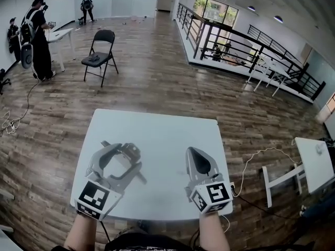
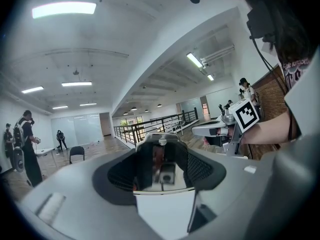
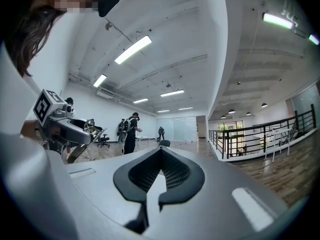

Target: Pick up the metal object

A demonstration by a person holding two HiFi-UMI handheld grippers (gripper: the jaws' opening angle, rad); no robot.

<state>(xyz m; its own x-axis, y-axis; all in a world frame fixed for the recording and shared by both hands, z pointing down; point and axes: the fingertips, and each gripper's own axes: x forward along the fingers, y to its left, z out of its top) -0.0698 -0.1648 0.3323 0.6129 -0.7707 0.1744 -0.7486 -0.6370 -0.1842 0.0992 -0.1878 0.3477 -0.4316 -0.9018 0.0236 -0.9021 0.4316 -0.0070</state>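
Observation:
The metal object (image 1: 130,151) is small and shiny, and it sits between the tips of my left gripper (image 1: 124,152) over the left half of the pale table (image 1: 162,135). In the left gripper view the metal object (image 2: 161,168) fills the gap between the dark pads, and the left gripper (image 2: 161,151) is shut on it. My right gripper (image 1: 192,151) hovers over the table's right half, level and shut, holding nothing. In the right gripper view its fingertips (image 3: 161,153) meet at a point. The left gripper (image 3: 60,126) also shows there at the far left.
Beyond the table there is wooden floor with a black folding chair (image 1: 100,52). Several people (image 1: 37,35) stand by a white desk at the far left. A black railing (image 1: 251,48) runs along the right. A white side table (image 1: 314,162) and a cable (image 1: 256,156) lie to the right.

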